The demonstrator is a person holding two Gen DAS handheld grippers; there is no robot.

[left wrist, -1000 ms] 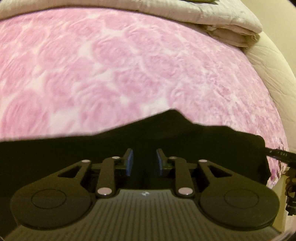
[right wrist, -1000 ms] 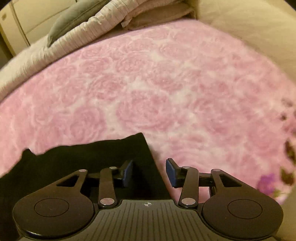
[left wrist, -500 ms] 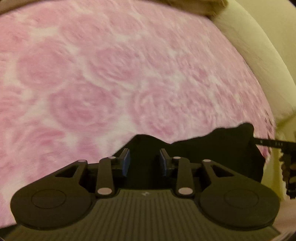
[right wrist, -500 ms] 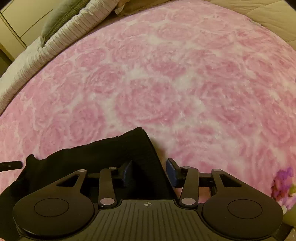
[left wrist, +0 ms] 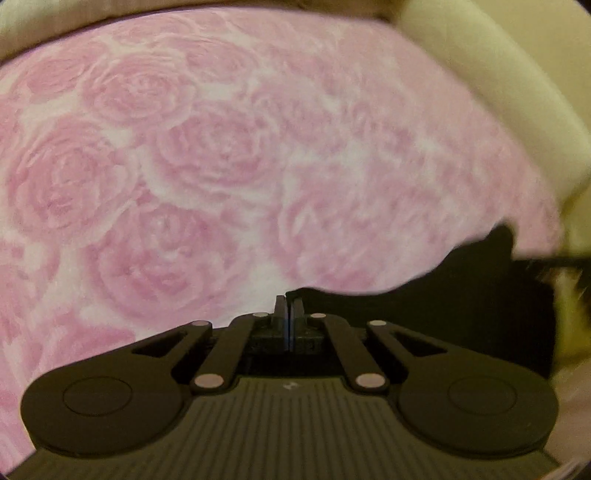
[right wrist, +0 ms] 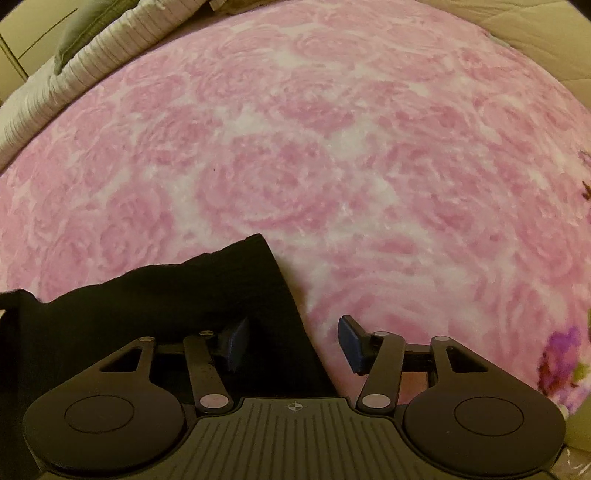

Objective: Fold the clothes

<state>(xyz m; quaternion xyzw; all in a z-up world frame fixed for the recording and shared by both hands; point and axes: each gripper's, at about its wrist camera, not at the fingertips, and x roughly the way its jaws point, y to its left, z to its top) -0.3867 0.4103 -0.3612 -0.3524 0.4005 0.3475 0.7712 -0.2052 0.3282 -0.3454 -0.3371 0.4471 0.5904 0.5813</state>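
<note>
A black garment (left wrist: 461, 295) lies flat on a pink rose-patterned blanket (left wrist: 258, 166). In the left wrist view my left gripper (left wrist: 287, 310) sits at the garment's left corner. Its jaws are pressed together, with the cloth's edge right at the tips. In the right wrist view the same black garment (right wrist: 166, 295) fills the lower left. My right gripper (right wrist: 292, 326) straddles the garment's right edge and its jaws are opening. One finger is over the cloth and the other over the blanket (right wrist: 332, 166). Neither pad presses on the cloth.
White striped bedding (right wrist: 74, 74) with a grey pillow (right wrist: 85, 33) runs along the blanket's far left. Cream quilted bedding (right wrist: 535, 37) borders the far right, seen again as cream bedding (left wrist: 498, 103). A purple flower print (right wrist: 561, 354) marks the blanket's near right.
My left gripper slid left along the garment's edge to its corner, dropped closer and shut. My right gripper's jaws spread wider over the garment's right edge.
</note>
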